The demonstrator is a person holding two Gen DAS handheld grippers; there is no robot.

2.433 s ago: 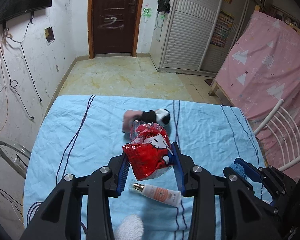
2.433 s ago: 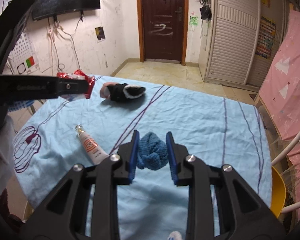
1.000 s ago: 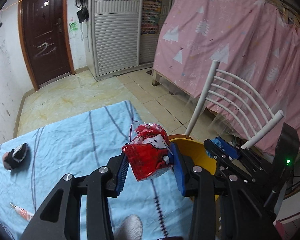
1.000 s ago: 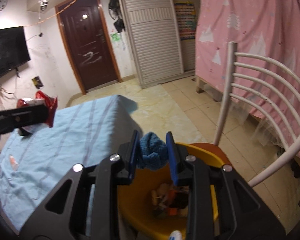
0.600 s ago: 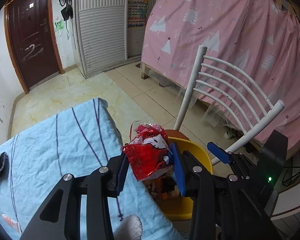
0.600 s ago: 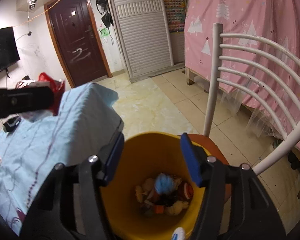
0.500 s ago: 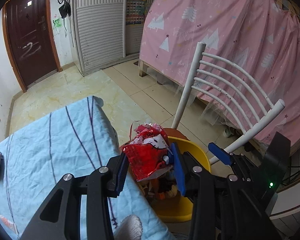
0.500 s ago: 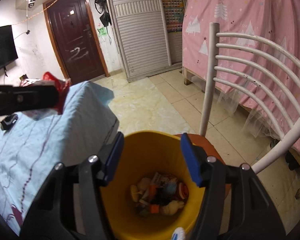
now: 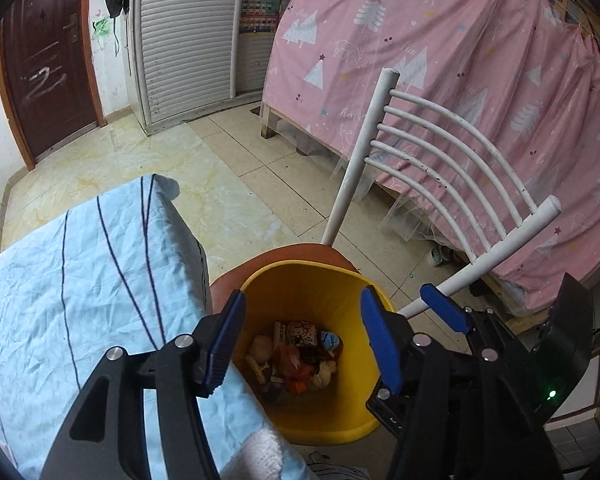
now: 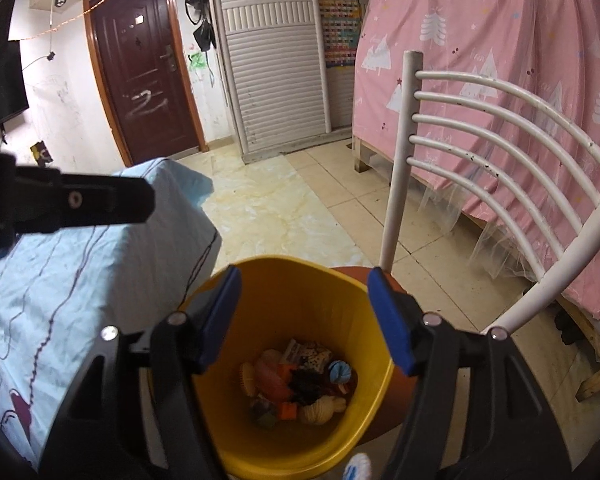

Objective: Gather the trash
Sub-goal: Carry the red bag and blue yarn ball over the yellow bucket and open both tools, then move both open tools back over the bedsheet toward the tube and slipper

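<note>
Left wrist view: the left gripper hangs over the round yellow plastic bin, which sits on the orange-brown seat of the white metal bar-backed chair. Its jaws have just been opening and now stand apart with nothing between them. Framed in the gap lies the collected trash on the bin floor, a red-and-white printed wrapper topmost at 12 o'clock of the heap. The right gripper's blue pad shows at 3 o'clock. The table under a wrinkled light-blue striped cloth fills 9 o'clock, touching or just beside the bin; which, I cannot tell.

Right wrist view: the right gripper is likewise over the bin, its jaws having just been opening, apart and empty. A small blue knitted ball rests at 3 o'clock of the heap. The left gripper's black finger crosses at 9 o'clock.

Risks, as judged: both tools crowd one bin mouth, so a careless withdrawal could knock them together or catch the rim. The bin stands on a chair seat; a sideways nudge may tip it and spill the load.
</note>
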